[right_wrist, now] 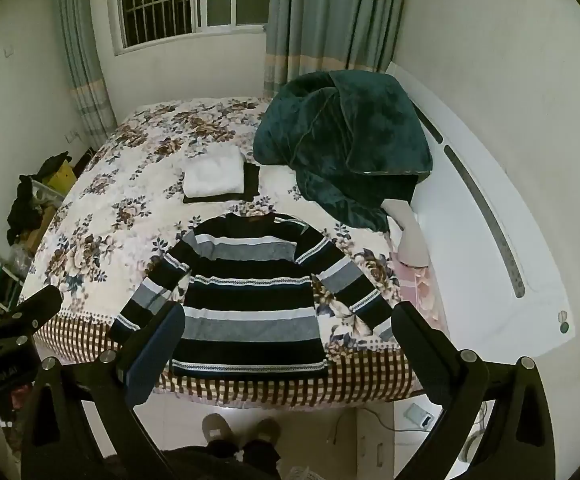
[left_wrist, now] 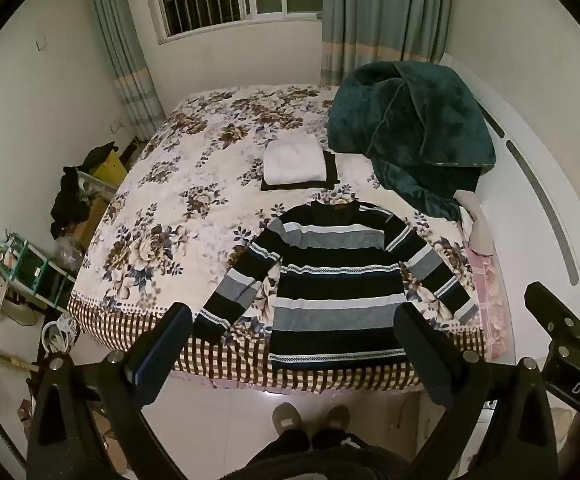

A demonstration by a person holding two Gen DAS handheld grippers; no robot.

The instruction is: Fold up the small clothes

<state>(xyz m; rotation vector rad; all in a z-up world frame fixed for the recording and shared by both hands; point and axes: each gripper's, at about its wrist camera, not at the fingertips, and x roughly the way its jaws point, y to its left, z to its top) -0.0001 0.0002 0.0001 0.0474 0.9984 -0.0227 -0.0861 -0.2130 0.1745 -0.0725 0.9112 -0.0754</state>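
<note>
A black, grey and white striped sweater (left_wrist: 336, 280) (right_wrist: 250, 300) lies flat on the floral bed (left_wrist: 178, 208) (right_wrist: 102, 220), sleeves spread down and outward, hem at the near edge. My left gripper (left_wrist: 290, 344) hovers above and in front of the hem, jaws wide open and holding nothing. My right gripper (right_wrist: 286, 340) hangs likewise over the near bed edge, open and empty. Each gripper shows at the edge of the other's view: the right gripper (left_wrist: 570, 340), the left gripper (right_wrist: 6, 332). Neither touches the sweater.
A folded white garment (left_wrist: 294, 158) (right_wrist: 214, 178) rests on a folded black one behind the sweater. A dark green blanket (left_wrist: 410, 136) (right_wrist: 346, 144) is heaped at the right by the white headboard (right_wrist: 490, 208). Clutter and shelves (left_wrist: 30, 268) stand left of the bed. The person's slippered feet (left_wrist: 310, 420) (right_wrist: 242, 428) are on the floor.
</note>
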